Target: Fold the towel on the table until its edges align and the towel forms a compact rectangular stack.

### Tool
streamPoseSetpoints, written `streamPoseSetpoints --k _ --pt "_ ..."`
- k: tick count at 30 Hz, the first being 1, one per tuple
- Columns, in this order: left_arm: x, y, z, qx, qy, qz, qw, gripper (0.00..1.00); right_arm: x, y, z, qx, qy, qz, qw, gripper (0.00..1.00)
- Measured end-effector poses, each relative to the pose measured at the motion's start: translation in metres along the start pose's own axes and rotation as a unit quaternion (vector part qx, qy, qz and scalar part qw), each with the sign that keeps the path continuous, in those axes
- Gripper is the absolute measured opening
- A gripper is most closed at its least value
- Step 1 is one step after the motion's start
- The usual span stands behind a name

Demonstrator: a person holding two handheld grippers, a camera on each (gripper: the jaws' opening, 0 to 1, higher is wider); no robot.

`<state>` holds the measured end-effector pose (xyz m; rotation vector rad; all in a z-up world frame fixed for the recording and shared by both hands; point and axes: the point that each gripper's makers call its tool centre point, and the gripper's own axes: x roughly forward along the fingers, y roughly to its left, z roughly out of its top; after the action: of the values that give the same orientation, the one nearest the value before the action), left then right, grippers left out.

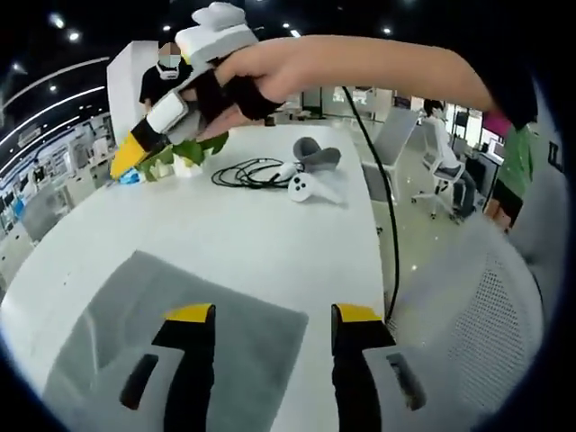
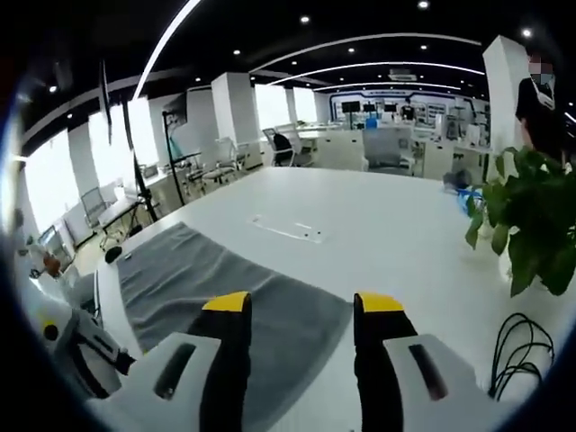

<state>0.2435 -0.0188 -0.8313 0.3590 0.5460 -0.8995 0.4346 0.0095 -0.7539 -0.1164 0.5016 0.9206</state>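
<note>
While flat grey rectangular towel lay spread on white table, hovered left gripper over near corner — jaws apart, empty; right gripper likewise agape, farther up.

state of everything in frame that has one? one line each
towel: lying flat on the table, not yet folded
left gripper: open, empty, above the towel's edge
right gripper: open, empty, over the towel
black cable: loosely coiled on the table
controller: lying on the table beside the cable
potted plant: upright
</note>
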Motion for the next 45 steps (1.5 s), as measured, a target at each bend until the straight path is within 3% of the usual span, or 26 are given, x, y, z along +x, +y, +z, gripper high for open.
streamPoseSetpoints --k 8,16,24,26,36,38,45 --pt "0.025 -0.007 -0.020 0.015 0.028 -0.014 0.9994 0.44 0.025 -0.008 -0.025 0.009 0.027 0.008 0.9996 0.41" --pt "0.038 -0.017 -0.031 0.017 0.035 -0.031 0.9987 0.29 0.042 -0.017 -0.044 0.013 0.047 0.006 0.9988 0.40" --pt "0.055 -0.024 -0.042 0.023 0.051 -0.051 0.9971 0.26 0.056 -0.022 -0.061 0.009 0.071 0.009 0.9974 0.40" --pt "0.060 -0.026 -0.044 -0.004 0.049 -0.051 0.9975 0.24 0.060 -0.023 -0.066 0.013 0.076 0.012 0.9969 0.39" --pt "0.073 -0.027 -0.056 -0.032 0.054 -0.055 0.9965 0.22 0.076 -0.024 -0.080 0.019 0.094 0.021 0.9951 0.39" --pt "0.073 -0.026 -0.053 -0.044 0.042 -0.052 0.9968 0.22 0.079 -0.026 -0.083 0.020 0.098 0.021 0.9947 0.39" --pt "0.074 -0.024 -0.055 -0.002 0.044 -0.048 0.9979 0.17 0.092 -0.031 -0.095 0.024 0.111 0.018 0.9934 0.37"
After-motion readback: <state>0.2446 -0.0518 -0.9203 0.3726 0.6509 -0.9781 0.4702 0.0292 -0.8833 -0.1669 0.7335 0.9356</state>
